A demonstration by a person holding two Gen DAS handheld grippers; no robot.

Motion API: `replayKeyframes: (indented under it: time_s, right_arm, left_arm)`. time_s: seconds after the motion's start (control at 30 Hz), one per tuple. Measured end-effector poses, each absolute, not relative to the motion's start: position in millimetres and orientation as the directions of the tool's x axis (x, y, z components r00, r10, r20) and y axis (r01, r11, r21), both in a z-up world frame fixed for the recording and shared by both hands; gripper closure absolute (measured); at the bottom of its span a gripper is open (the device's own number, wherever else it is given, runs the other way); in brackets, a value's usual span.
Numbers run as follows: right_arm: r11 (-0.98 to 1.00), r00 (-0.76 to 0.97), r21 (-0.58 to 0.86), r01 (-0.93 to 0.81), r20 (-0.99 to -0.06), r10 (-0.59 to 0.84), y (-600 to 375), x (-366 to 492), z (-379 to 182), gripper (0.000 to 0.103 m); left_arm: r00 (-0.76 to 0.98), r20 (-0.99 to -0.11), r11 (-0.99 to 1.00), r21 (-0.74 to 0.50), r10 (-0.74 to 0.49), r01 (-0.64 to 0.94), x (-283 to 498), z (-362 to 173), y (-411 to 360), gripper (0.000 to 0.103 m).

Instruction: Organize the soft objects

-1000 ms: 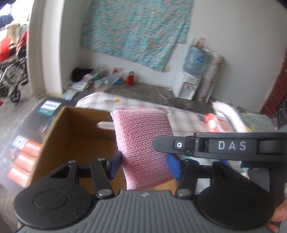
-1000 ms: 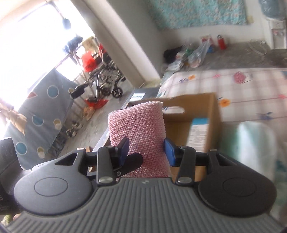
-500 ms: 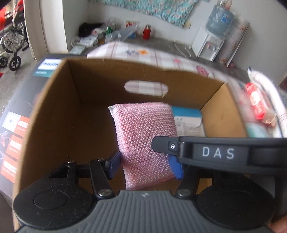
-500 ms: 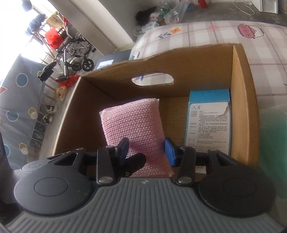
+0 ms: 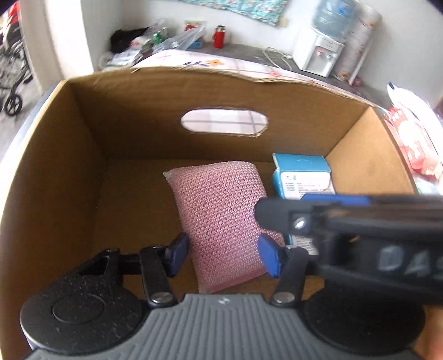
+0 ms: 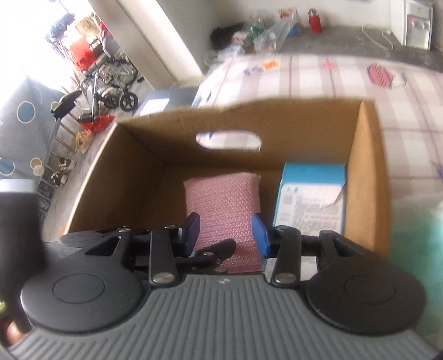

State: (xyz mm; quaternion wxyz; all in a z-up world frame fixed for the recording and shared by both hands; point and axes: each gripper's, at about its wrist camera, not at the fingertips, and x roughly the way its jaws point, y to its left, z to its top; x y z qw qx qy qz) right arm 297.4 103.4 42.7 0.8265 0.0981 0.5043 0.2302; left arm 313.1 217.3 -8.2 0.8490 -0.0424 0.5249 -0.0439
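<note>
I have the pink mesh sponge (image 5: 221, 218) low inside the cardboard box (image 5: 55, 171) beside the blue carton (image 5: 301, 174), both grippers' fingers (image 6: 259, 235) closing on it, and an uneven release could tip it onto the carton.

A plain, cluttered room in daylight.
We see white walls, a patterned cloth (image 5: 243, 9) hung high, a water dispenser (image 5: 318, 51) by the far wall, a checked tablecloth (image 6: 318, 77), a wheelchair (image 6: 110, 80) near the bright doorway, a red flask (image 5: 218, 40) and bags (image 5: 166, 41) on the grey floor.
</note>
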Motion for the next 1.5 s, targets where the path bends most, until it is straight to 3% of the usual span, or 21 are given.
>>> replayKeyframes:
  time_s: [0.2,0.37,0.47,0.63,0.77,1.03,1.27,1.5]
  right_arm:
    - [0.873,0.412,0.398,-0.282,-0.772,0.485,88.4,301.0,56.0,0.064]
    - [0.876,0.430,0.375,-0.304,-0.766,0.478,88.7,295.4,58.5,0.062]
    - [0.867,0.435,0.387,-0.314,-0.753,0.494,88.7,290.4,57.8,0.062]
    - [0.833,0.450,0.441,-0.332,-0.702,0.551,82.7,276.6,64.8,0.062]
    - [0.803,0.481,0.484,-0.349,-0.643,0.596,69.2,259.9,84.0,0.062]
    - [0.793,0.556,0.492,-0.359,-0.569,0.605,3.3,219.6,131.8,0.061]
    - [0.864,0.632,0.420,-0.276,-0.598,0.493,-98.3,184.3,145.8,0.061]
    - [0.928,0.681,0.359,-0.096,-0.656,0.324,-217.6,151.5,130.7,0.060]
  left_arm:
    - [0.444,-0.890,0.985,-0.031,-0.104,0.168,319.0,-1.5,204.3,0.045]
    - [0.456,-0.886,0.988,-0.013,-0.082,0.152,319.3,0.3,195.2,0.040]
    - [0.484,-0.873,0.995,-0.003,-0.050,0.098,319.0,2.0,192.4,0.029]
    - [0.551,-0.834,0.998,0.013,-0.022,0.058,302.5,18.5,190.1,0.020]
    - [0.599,-0.799,0.996,0.001,-0.051,0.086,276.1,46.1,188.4,0.014]
    - [0.658,-0.738,0.988,-0.079,-0.146,0.131,232.2,99.1,158.8,0.013]
    - [0.666,-0.692,0.950,-0.102,-0.280,0.294,206.0,122.7,75.0,0.014]
    - [0.602,-0.685,0.886,-0.144,-0.411,0.441,193.4,113.8,-14.9,0.014]
